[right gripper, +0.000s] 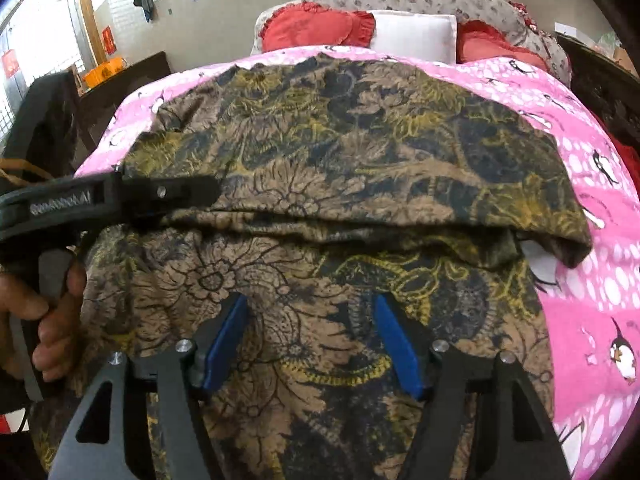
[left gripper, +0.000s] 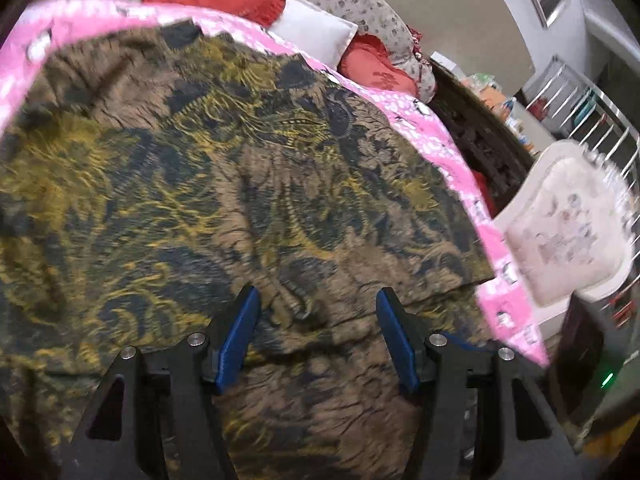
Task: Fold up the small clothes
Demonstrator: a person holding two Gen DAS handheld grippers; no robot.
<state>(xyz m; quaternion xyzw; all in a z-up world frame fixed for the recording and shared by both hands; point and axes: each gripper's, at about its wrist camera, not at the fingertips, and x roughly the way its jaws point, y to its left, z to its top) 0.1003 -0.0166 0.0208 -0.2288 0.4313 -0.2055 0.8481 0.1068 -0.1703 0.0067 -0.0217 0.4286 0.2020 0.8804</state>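
A brown cloth with a dark and yellow flower print point(right gripper: 360, 152) lies spread on a bed with a pink penguin cover point(right gripper: 592, 280). Its far part is doubled over the near part, with the fold edge running across the middle of the right wrist view. My right gripper point(right gripper: 310, 300) hovers over the near layer, blue pads apart and nothing between them. My left gripper point(right gripper: 200, 194) reaches in from the left at the fold edge, held by a hand point(right gripper: 48, 312). In the left wrist view the left gripper point(left gripper: 318, 294) stands open above the cloth point(left gripper: 240, 160), which is blurred.
Red pillows point(right gripper: 312, 28) and a white pillow point(right gripper: 416, 32) lie at the head of the bed. A dark wooden bedside cabinet point(left gripper: 480, 132) and a white cushioned seat point(left gripper: 568, 232) stand beside the pink cover's edge point(left gripper: 440, 140). Dark furniture point(right gripper: 128, 80) stands on the bed's other side.
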